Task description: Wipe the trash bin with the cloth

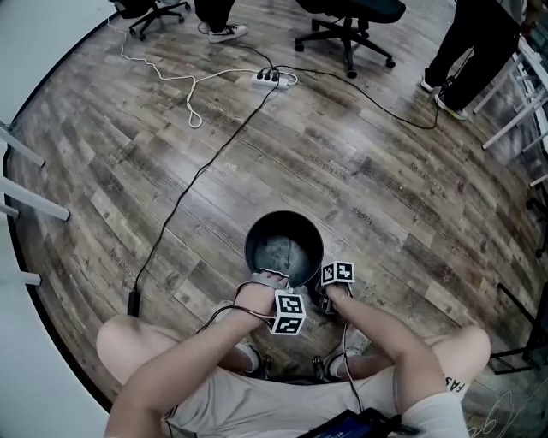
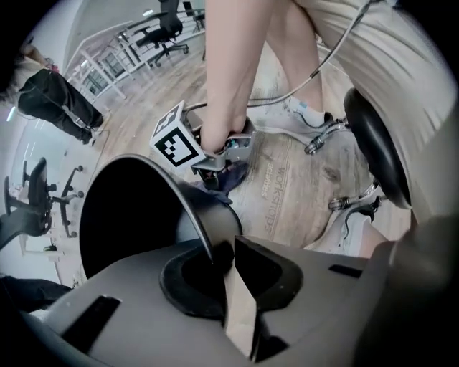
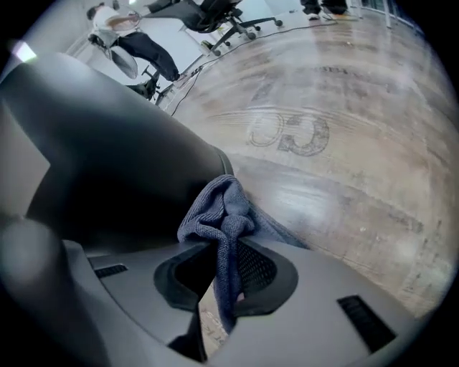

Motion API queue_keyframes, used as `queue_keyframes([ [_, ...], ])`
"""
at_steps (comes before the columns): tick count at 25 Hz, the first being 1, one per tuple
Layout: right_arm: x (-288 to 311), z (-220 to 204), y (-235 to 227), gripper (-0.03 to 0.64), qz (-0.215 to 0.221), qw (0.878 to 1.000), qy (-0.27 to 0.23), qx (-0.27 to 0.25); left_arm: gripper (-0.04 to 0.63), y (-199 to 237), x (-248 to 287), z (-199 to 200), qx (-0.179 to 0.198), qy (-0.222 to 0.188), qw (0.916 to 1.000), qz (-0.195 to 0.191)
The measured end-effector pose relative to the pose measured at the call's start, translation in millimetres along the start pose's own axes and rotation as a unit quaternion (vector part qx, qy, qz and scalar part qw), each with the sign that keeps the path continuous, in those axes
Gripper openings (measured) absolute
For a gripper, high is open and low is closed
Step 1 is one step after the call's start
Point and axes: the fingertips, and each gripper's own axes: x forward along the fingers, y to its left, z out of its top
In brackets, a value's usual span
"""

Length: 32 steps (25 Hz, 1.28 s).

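A round black trash bin [image 1: 283,246] stands on the wooden floor in front of the seated person. At its near rim my left gripper [image 1: 272,277] points straight down. In the left gripper view the thin bin rim [image 2: 192,215] runs into the gap of that gripper [image 2: 224,269], whose jaws are shut on it. My right gripper [image 1: 325,292] sits low at the bin's outer right side. It [image 3: 222,279] is shut on a blue-grey cloth [image 3: 224,211], which bunches up against the bin's dark wall [image 3: 107,165].
A power strip [image 1: 274,79] with white and black cables lies on the floor beyond the bin, and a black cable [image 1: 197,180] runs down to the left. Office chairs [image 1: 349,17] and a standing person's legs [image 1: 467,51] are at the far edge. White frame legs [image 1: 26,197] stand at the left.
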Motion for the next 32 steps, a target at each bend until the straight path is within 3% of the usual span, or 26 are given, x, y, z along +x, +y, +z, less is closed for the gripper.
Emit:
queue_keyframes([
  [3,-24.8,22.9,16.0,0.058,-0.008,0.999,0.004,-0.039,0.061,16.9,-12.5,0.6,-0.021,-0.031,0.9993,0.003],
  [5,-46.2,30.5,30.5,0.058,-0.004,0.998,0.006,-0.054,0.128,20.5,-18.8,-8.9,-0.024,-0.02,0.9995,-0.008],
  [9,-92.4,23.8,50.5,0.058,0.005,0.998,0.005,-0.06,0.155,9.5,-8.0,-34.4,-0.003,0.022,0.9996,-0.016],
  [15,-152.7,0.7,89.5,0.058,0.038,0.996,0.012,-0.073,0.152,9.5,6.9,-51.1,0.059,0.074,0.9954,0.016],
  [18,-167.1,-2.9,110.7,0.058,0.061,0.996,-0.007,-0.067,0.087,10.9,8.0,-52.4,0.078,0.083,0.9931,0.026],
  [22,-164.4,1.9,127.5,0.058,0.073,0.994,-0.025,-0.077,0.066,5.3,7.5,-49.8,0.098,0.087,0.9912,0.02],
  [25,-149.9,8.5,122.3,0.058,0.057,0.994,-0.025,-0.086,0.043,-1.8,6.9,-42.6,0.115,0.082,0.9898,0.017],
  [32,-91.1,16.8,74.5,0.058,0.044,0.995,-0.011,-0.093,0.035,-4.4,5.6,-32.2,0.085,0.072,0.9938,0.0],
])
